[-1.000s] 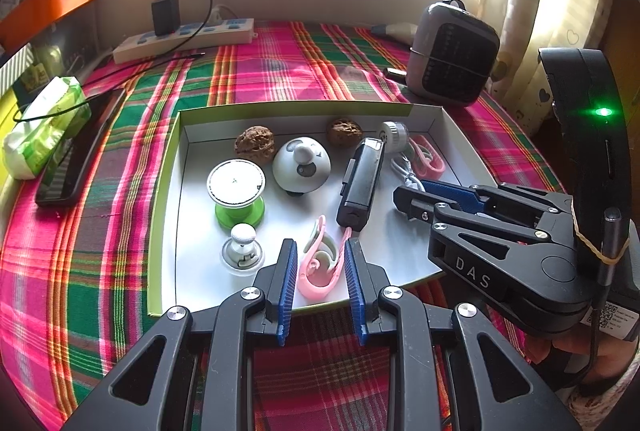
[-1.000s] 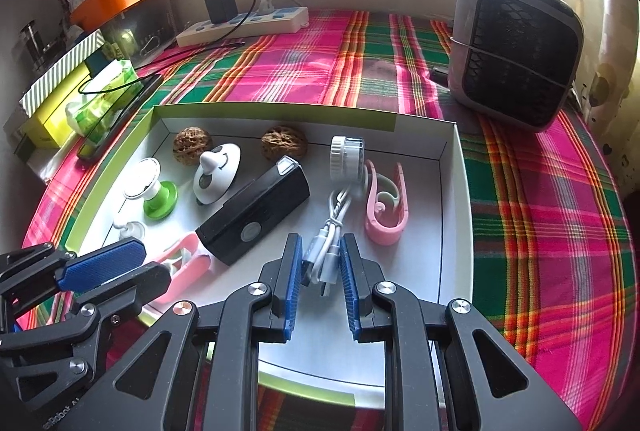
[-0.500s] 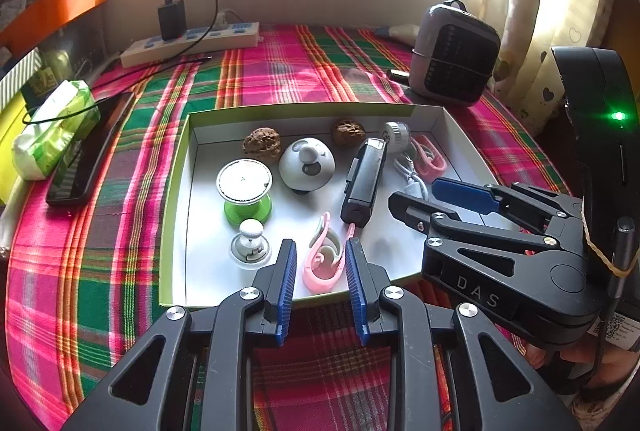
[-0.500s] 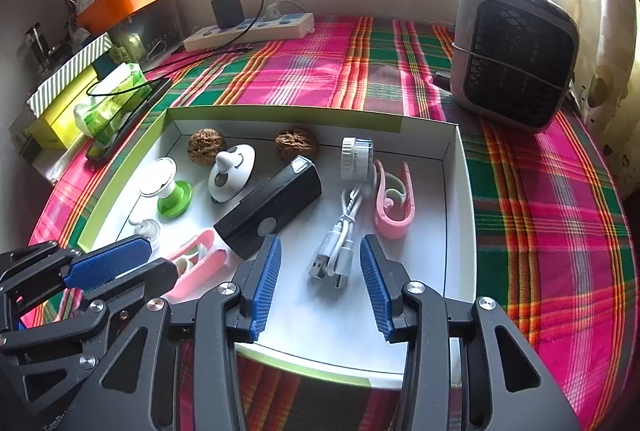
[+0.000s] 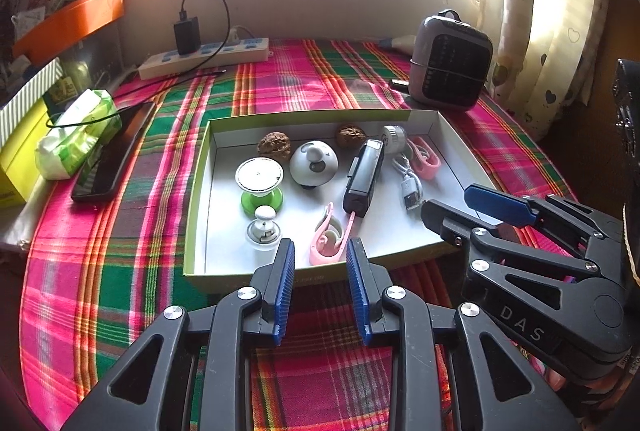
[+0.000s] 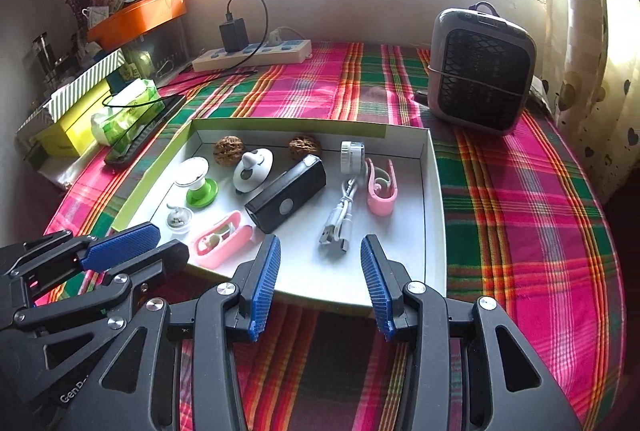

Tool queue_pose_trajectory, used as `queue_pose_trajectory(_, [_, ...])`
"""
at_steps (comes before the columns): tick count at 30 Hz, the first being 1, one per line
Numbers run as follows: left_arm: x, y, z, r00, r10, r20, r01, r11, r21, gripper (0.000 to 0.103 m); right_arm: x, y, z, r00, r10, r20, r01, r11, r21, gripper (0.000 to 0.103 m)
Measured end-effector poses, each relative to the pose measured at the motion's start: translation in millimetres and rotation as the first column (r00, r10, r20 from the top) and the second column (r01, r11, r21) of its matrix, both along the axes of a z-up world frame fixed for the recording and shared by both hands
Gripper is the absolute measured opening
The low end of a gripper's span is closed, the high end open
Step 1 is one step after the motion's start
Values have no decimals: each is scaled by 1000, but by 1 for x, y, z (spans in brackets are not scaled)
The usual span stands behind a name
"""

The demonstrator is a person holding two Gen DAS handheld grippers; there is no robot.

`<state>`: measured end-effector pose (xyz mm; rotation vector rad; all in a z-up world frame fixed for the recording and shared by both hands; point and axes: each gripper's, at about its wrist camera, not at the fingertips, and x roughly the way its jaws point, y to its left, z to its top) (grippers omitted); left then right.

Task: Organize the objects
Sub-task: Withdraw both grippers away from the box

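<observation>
Plainly "DAS" on the right gripper (image 5: 468, 203), jaws open and empty; left gripper (image 5: 320, 259) jaws opening, empty.

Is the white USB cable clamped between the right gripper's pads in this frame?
No. The white USB cable lies loose on the floor of the box, ahead of the right gripper, whose blue pads stand apart with nothing between them.

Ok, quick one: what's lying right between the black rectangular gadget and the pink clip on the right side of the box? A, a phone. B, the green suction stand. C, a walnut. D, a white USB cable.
D: the white USB cable lies in the box between the black gadget and the right-hand pink clip.
</observation>
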<state>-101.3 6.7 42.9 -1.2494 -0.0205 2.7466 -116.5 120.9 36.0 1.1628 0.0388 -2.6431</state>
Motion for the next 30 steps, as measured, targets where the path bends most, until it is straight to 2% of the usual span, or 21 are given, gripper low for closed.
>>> queue_pose_trajectory(8, [23,0,-1,1000,18,-16,-18,1000,-23,25,32,2,3,999,-25,-34,26,1000,4,43])
queue_pose_trajectory(21, [54,-4,-28,998,62,33,-61,997,-39,27,64,1,-28,999,-38,29,36,998,56,43])
queue_pose_trajectory(30, [61,-2,-37,997,73,39,-71,996,-55,30,79,2,-37,998,-57,26,55,995,83,45])
